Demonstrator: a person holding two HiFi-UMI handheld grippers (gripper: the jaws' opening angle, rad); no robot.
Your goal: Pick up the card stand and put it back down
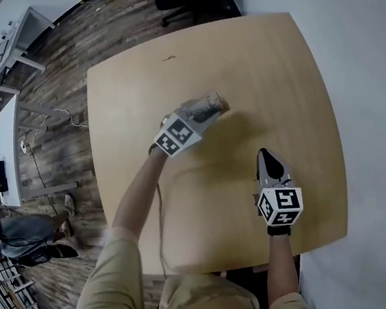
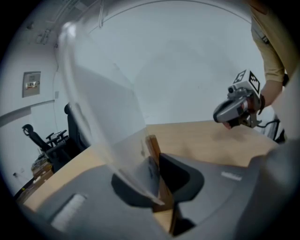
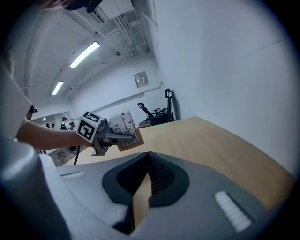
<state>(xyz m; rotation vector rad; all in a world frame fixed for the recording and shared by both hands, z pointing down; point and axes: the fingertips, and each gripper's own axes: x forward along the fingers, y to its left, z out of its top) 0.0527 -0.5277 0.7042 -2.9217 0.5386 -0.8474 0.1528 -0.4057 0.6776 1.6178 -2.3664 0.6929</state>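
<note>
The left tongs [image 1: 214, 106] are clamped on the card stand [image 2: 153, 151], their jaws pinching its wooden base. The stand's clear panel rises tilted to the left in the left gripper view. Seen from the head, the stand is over the middle of the counter [image 1: 273, 62], and whether it touches the wood cannot be told. The right tongs [image 3: 147, 174] are together with nothing between them, nearer the counter's near edge and well apart from the stand.

card stand [image 2: 108, 117]: clear pane, brown wood base. table [image 1: 292, 72]: pale tan woodgrain. left tongs [image 2: 156, 161], right tongs [image 3: 148, 157]: grey, black pads, black-on-white marker cubes. floor [image 1: 50, 134], 9 o'clock: dark planks.
</note>
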